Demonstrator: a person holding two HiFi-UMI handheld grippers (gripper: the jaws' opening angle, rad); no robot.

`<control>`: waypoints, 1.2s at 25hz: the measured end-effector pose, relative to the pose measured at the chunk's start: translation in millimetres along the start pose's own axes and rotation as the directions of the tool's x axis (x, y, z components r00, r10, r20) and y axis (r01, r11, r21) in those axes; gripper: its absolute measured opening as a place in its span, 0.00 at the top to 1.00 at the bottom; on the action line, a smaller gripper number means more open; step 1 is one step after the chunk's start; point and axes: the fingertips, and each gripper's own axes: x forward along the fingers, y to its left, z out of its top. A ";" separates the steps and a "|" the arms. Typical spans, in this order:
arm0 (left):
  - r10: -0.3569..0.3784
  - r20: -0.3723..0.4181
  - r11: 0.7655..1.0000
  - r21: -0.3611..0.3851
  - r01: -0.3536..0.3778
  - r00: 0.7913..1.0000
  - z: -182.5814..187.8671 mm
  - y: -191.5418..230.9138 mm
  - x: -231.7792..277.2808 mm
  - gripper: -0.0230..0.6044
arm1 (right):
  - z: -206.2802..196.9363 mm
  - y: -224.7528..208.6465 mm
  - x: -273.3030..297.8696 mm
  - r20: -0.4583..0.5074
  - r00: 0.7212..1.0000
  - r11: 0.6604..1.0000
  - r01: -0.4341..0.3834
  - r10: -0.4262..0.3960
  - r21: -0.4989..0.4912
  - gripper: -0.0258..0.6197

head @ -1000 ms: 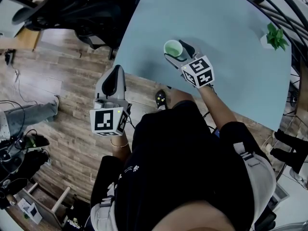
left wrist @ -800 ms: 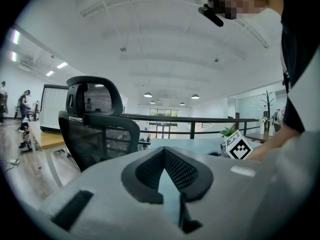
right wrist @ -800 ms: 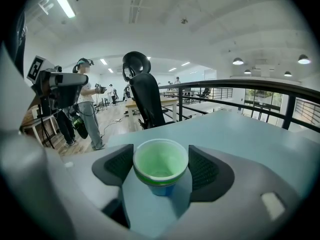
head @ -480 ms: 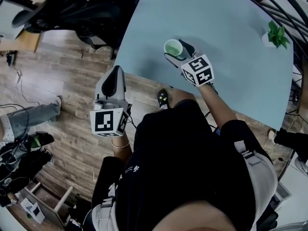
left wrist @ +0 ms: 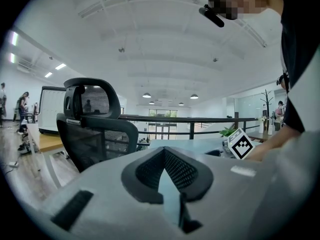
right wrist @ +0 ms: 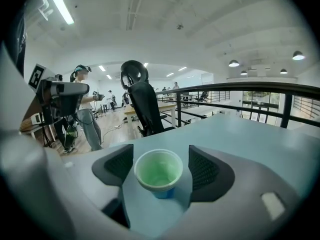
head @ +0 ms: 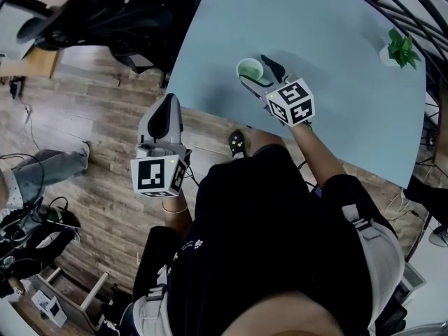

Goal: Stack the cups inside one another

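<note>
Cup (right wrist: 159, 170) upright between spread right claw (right wrist: 161, 166) jaws, touching neither.

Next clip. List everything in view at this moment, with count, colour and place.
Table: one, light blue, ahead of the person.
Cup: one seen, green inside, blue base, near the table's near edge; nesting unclear.
Potted plant: one, green, table's far right corner.
Office chair: one, black, on the floor left of the table.
Floor: brown wood, left.
Right gripper: one, grey, jaws apart either side of the cup, not touching.
Left gripper: one, grey, jaws together, empty, over the floor.
</note>
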 end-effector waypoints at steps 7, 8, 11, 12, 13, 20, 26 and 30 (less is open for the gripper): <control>-0.034 -0.001 0.999 0.005 0.034 0.999 -0.4 -9.2 9.2 0.98 | 24.6 -5.9 -24.5 0.099 0.994 0.999 0.034 -0.036 0.024 0.51; -0.038 -0.004 0.999 0.004 0.038 0.999 -1.3 -10.7 10.3 0.98 | 27.5 -5.7 -28.4 0.111 0.993 0.999 0.036 -0.039 0.026 0.53; -0.058 -0.002 0.998 0.005 0.058 0.998 -0.3 -17.3 15.3 0.98 | 34.6 -5.3 -39.3 0.144 0.989 0.999 0.042 -0.046 0.032 0.59; -0.067 -0.001 0.998 0.009 0.067 0.998 0.7 -19.8 17.5 0.98 | 36.8 -5.0 -42.9 0.153 0.987 0.998 0.045 -0.049 0.032 0.61; -0.076 -0.003 0.997 0.010 0.076 0.997 0.4 -22.1 19.4 0.98 | 39.0 -4.6 -46.6 0.164 0.985 0.998 0.048 -0.053 0.033 0.62; -0.143 -0.002 0.990 0.019 0.143 0.990 2.0 -40.1 34.8 0.98 | 53.5 -6.8 -77.4 0.242 0.965 0.994 0.088 -0.099 0.058 0.75; -0.196 -0.011 0.980 0.028 0.196 0.981 1.2 -59.9 47.5 0.98 | 55.2 -13.7 -106.7 0.297 0.943 0.987 0.129 -0.153 0.096 0.90; -0.214 -0.013 0.976 0.033 0.214 0.977 1.6 -69.6 51.1 0.98 | 50.8 -17.7 -121.7 0.319 0.932 0.982 0.134 -0.172 0.136 0.95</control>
